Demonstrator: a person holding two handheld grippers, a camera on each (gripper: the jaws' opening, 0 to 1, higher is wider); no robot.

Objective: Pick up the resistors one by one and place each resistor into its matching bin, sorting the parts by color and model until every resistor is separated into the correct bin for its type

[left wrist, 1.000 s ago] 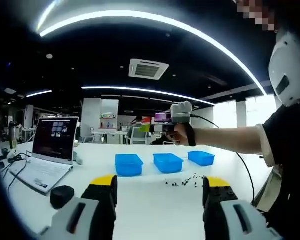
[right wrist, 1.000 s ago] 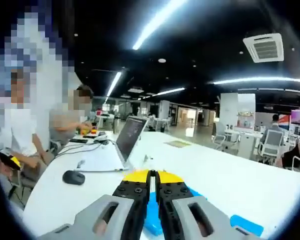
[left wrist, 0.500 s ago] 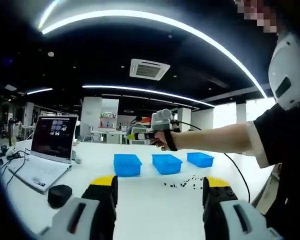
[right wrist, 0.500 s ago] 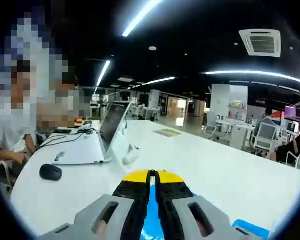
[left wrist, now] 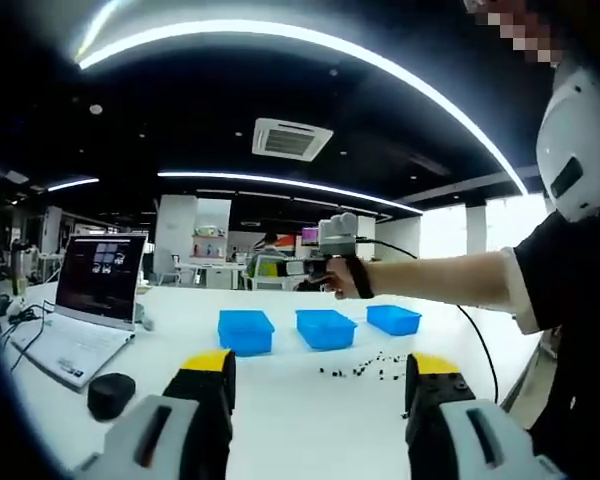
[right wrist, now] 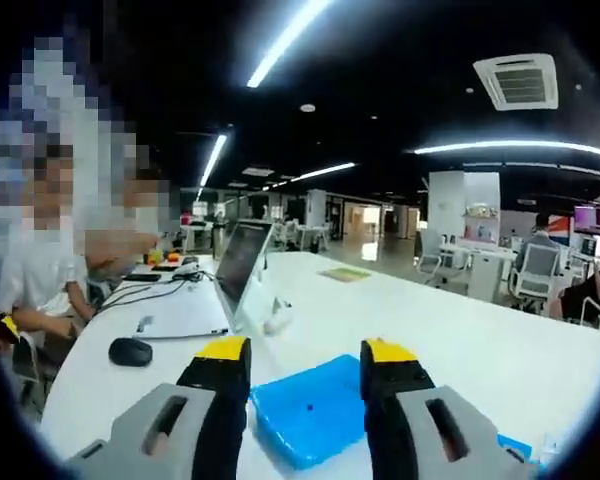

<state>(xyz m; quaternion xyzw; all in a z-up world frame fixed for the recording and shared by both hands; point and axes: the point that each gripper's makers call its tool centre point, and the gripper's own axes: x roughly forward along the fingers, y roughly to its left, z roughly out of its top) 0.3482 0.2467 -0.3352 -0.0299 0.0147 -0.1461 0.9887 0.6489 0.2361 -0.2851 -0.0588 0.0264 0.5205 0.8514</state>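
Right claw (right wrist: 305, 375) spread above a blue bin (right wrist: 310, 408) holding one tiny dark resistor (right wrist: 309, 407), too small to tell its axis. Left claw (left wrist: 320, 385) spread over the white bench (left wrist: 280, 400); farther on, loose resistors (left wrist: 358, 368), three bins, a laptop (left wrist: 85, 310)

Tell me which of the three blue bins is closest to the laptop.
The left-hand blue bin in the left gripper view. It sits at the row's end on the laptop side; the middle bin and far bin lie further right.
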